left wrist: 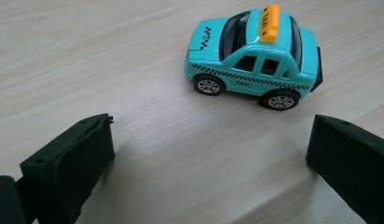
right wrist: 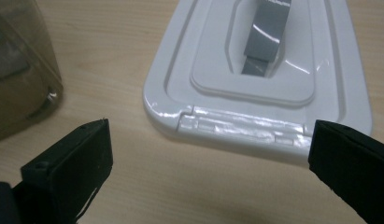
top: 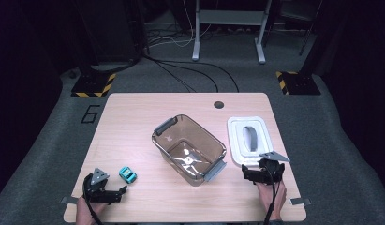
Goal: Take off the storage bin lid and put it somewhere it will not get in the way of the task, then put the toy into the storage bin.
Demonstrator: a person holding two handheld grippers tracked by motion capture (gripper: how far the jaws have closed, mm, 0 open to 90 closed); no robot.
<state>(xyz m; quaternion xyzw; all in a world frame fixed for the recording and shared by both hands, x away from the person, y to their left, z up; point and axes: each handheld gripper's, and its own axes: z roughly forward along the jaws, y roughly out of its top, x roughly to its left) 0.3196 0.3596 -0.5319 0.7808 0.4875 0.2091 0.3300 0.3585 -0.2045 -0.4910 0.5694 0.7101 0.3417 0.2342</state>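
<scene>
Taxi [left wrist: 252, 58] lettering legible in left gripper view, both grippers' fingers spread, empty, lid [right wrist: 264, 74] ahead of right.

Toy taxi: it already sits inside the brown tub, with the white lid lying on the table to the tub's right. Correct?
Not quite. The taxi stands on the table left of the tub, ahead of the open left tongs, as the high view shows. The lid does lie on the table to the tub's right.

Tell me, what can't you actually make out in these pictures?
- Toy taxi: far side hidden by its own body, left gripper view.
- White lid: far end cut off by the top edge, right gripper view.
- Small thing inside the clear box: too small and glary, high view.
</scene>
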